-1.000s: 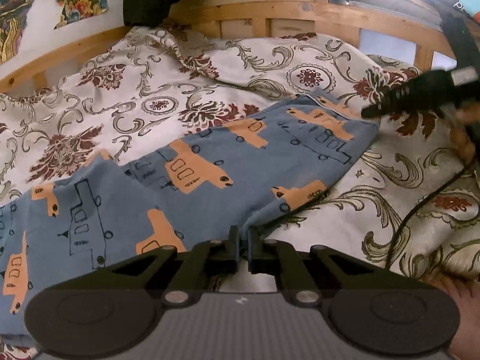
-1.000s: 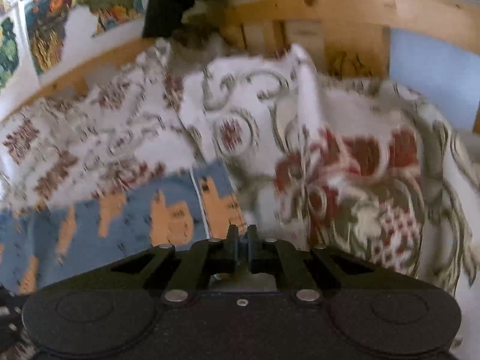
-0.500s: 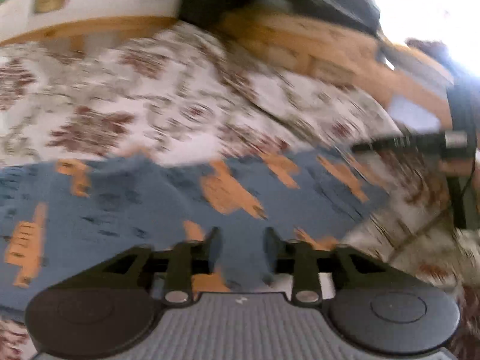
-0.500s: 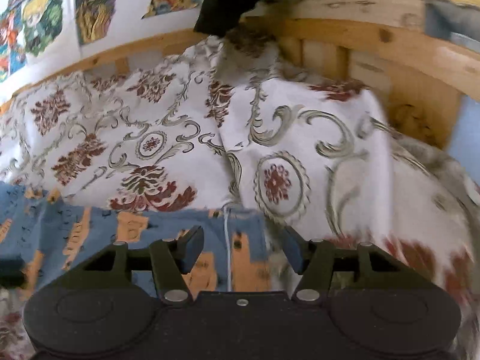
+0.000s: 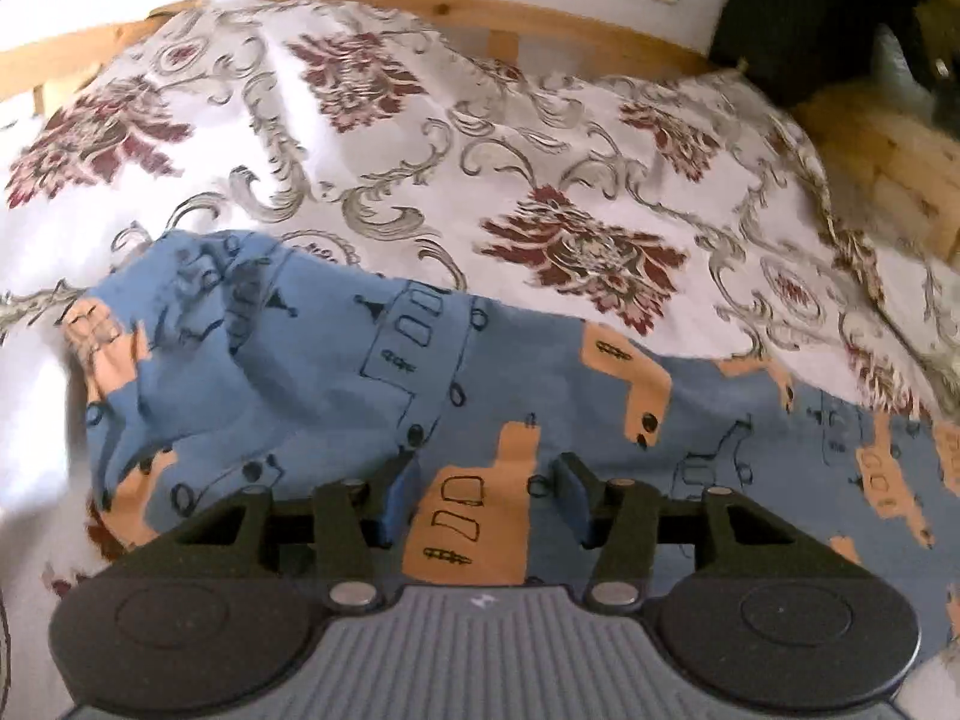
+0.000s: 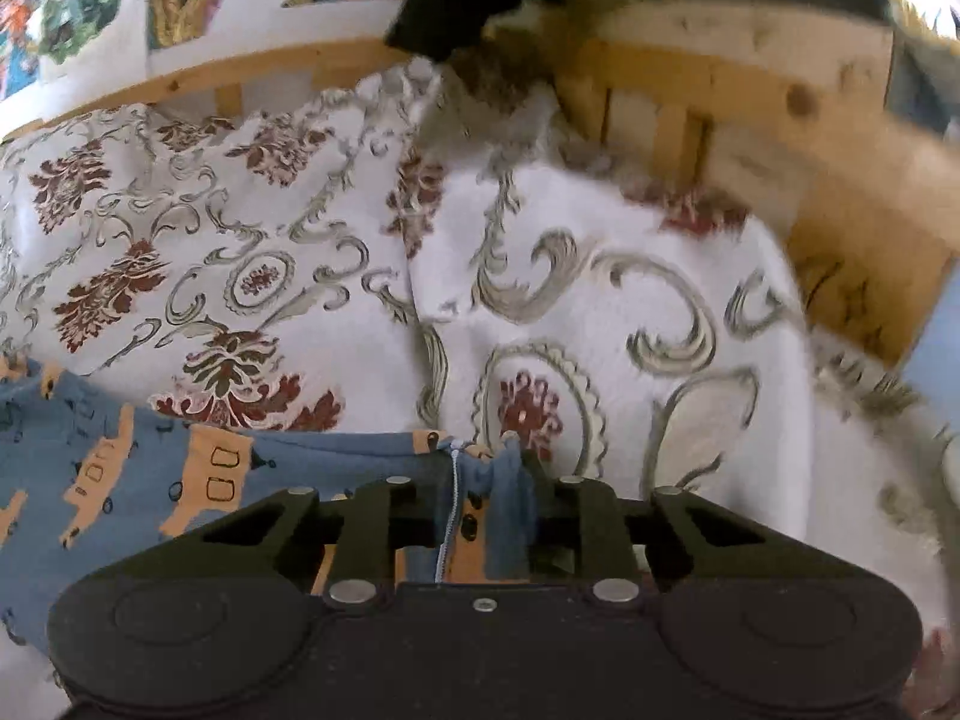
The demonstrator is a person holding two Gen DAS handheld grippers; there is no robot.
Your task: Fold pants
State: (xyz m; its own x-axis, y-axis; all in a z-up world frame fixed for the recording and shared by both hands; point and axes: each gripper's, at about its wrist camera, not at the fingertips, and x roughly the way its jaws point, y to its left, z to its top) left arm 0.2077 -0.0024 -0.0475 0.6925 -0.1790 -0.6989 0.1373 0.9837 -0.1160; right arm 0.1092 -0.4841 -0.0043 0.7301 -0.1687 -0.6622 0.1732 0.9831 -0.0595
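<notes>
The blue cotton pants printed with orange trucks (image 5: 372, 396) lie along the floral bedspread (image 5: 480, 168). Our left tongs (image 5: 485, 495) gape over them; the right tongs (image 6: 483, 504) straddle the seamed edge (grip uncertain). We should pinch both layers evenly.

Left wrist view: looks forward over the left claw (image 5: 483, 495), low and close above the blue pants (image 5: 336, 384), toward the wooden bed rail (image 5: 420, 6) and wall pictures.
Right wrist view: looks over the right claw (image 6: 483, 501), close at the pants' edge, toward the bed's corner.
Shared: pants, patterned bedspread (image 6: 600, 324), rail.
</notes>
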